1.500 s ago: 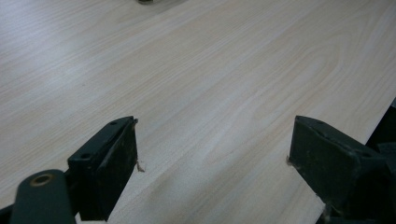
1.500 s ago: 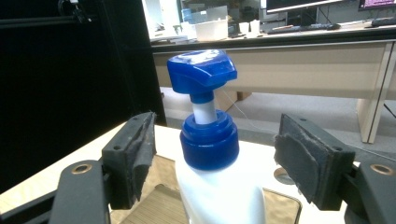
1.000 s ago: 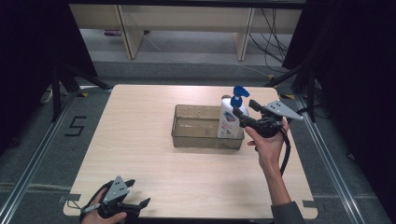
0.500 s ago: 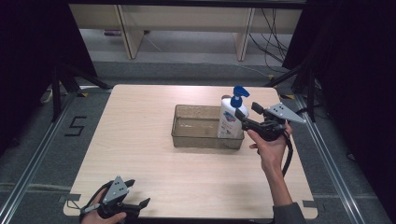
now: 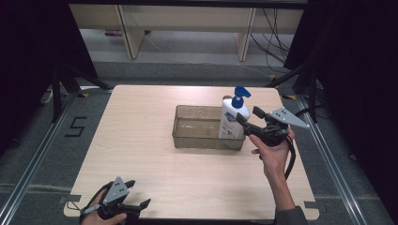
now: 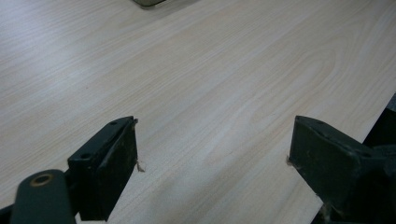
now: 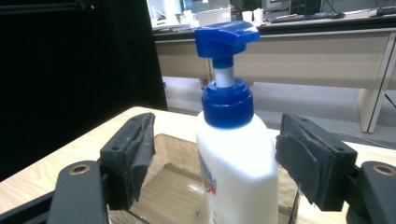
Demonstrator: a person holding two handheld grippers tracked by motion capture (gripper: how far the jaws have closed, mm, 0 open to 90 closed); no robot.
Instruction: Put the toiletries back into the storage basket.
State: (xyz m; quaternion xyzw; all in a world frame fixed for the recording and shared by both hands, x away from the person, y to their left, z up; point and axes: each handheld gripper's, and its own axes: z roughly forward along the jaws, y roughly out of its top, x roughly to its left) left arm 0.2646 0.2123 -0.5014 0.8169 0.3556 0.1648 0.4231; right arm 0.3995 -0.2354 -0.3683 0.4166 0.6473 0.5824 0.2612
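Bottle: I see the pump bottle (image 5: 233, 119) standing upright in the clear bin (image 5: 187, 135), right end.
Right gripper (image 7: 215, 158): fingers apart around it, not pressing.
Left gripper (image 6: 212, 163): fingers apart, idle at the desk (image 5: 141, 112) near-left corner.
Left to do: withdraw.

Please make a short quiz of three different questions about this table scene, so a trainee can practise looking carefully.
1. True or false: the right gripper has its pads pressed on the pump bottle.
2. Where does the pump bottle stand? A) on the bare table B) inside the clear bin, at its right end C) on the floor
3. Fill the gap: the jaws of the left gripper are ____, with nothing but table between them.

Key
1. False: the bottle stands between the jaws, with a gap on each side.
2. B
3. open
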